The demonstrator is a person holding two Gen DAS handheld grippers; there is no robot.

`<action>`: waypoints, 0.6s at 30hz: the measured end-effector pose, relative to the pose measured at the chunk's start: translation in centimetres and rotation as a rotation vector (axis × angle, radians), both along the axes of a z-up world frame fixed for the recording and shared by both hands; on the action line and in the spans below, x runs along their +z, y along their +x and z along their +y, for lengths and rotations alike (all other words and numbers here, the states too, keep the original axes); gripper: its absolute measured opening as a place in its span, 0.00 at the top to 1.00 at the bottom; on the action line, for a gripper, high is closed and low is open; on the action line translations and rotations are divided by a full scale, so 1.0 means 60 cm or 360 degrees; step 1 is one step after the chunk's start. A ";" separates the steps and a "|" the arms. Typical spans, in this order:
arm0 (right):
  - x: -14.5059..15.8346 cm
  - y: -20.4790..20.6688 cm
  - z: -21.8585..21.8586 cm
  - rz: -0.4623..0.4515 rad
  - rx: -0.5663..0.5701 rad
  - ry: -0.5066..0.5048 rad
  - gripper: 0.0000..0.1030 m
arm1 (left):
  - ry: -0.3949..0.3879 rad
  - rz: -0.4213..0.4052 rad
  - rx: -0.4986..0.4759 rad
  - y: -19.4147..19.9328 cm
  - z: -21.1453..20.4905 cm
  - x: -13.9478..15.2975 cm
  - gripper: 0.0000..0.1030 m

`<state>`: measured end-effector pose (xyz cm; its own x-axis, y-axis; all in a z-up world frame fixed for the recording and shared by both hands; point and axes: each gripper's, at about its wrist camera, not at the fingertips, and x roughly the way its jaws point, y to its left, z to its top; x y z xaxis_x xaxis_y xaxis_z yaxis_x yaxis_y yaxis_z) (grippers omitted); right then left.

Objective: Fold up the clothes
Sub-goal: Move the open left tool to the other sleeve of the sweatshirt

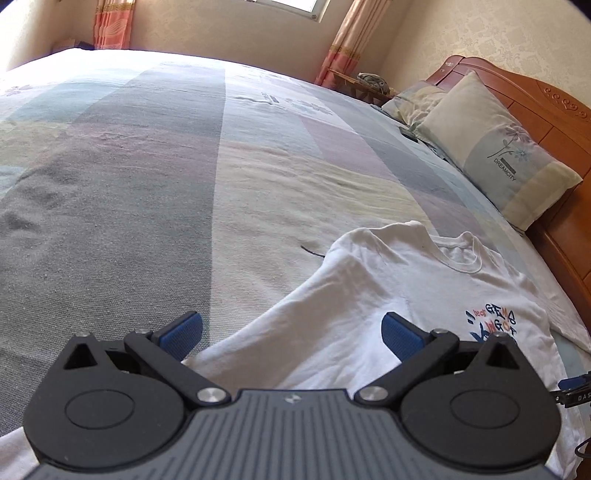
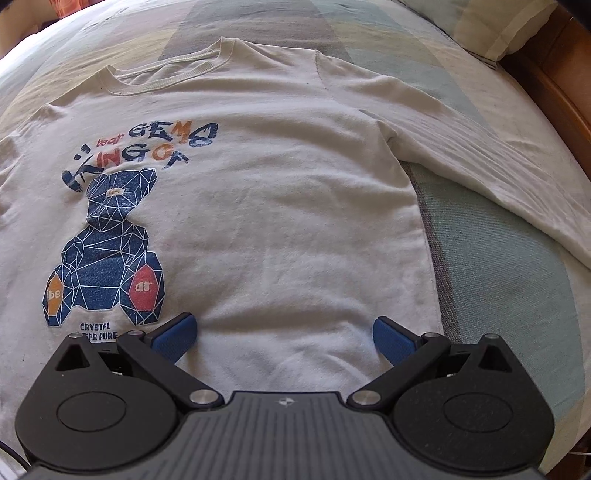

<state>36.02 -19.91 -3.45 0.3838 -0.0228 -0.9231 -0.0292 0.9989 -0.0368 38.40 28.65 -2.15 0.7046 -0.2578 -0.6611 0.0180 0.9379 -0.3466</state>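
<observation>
We are looking across a wide bed covered in a pastel patchwork bedspread (image 1: 155, 155) of grey, lilac, cream and pale green blocks, which is filling most of both views. Behind it, cream patterned wallpaper is running up to a bright window flanked by pink and orange striped curtains (image 1: 110, 26). A carved reddish-brown wooden headboard (image 1: 554, 110) is standing along the bed's right side, with a cream and pale blue pillow (image 1: 495, 147) leaning against it; its print is reading "DREAMCITY" under a small flower.

The white long-sleeved cotton sweatshirt (image 2: 277, 192) is lying front up and flat on the bedspread, collar pointing away from us, one sleeve stretching out toward the headboard side. Its chest is showing a dark blue geometric bear, with "bear GEMS KING OF" above it, "be" and "ar" on the feet, and "CRYSTAL" below (the line beneath is partly hidden).

Our left gripper (image 1: 291, 332) is hovering over the sweatshirt's left edge, blue pads spread wide, holding nothing. Our right gripper (image 2: 284, 332) is hovering above the hem area, equally spread and empty.
</observation>
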 end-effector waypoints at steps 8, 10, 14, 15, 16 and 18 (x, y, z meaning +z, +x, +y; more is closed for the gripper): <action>-0.001 0.000 0.000 0.0013 -0.0065 0.0009 0.00 | -0.0084 -0.0016 -0.0121 -0.026 -0.009 -0.008 0.01; -0.001 -0.002 0.000 0.0003 -0.0079 0.0011 0.00 | -0.0090 -0.0032 -0.0142 -0.035 -0.012 -0.005 0.01; -0.001 -0.001 0.001 0.0007 -0.0103 0.0001 0.00 | -0.0058 -0.0079 -0.0135 -0.046 -0.010 0.006 0.01; 0.000 0.000 0.001 0.0012 -0.0108 -0.0003 0.00 | -0.0065 -0.0097 -0.0135 -0.047 -0.008 0.010 0.01; 0.000 0.001 0.001 0.0018 -0.0111 -0.0006 0.00 | -0.0084 -0.0114 -0.0133 -0.047 -0.003 0.014 0.01; 0.000 0.003 0.002 0.0028 -0.0113 -0.0012 0.00 | -0.0143 -0.0144 -0.0130 -0.043 0.008 0.019 0.01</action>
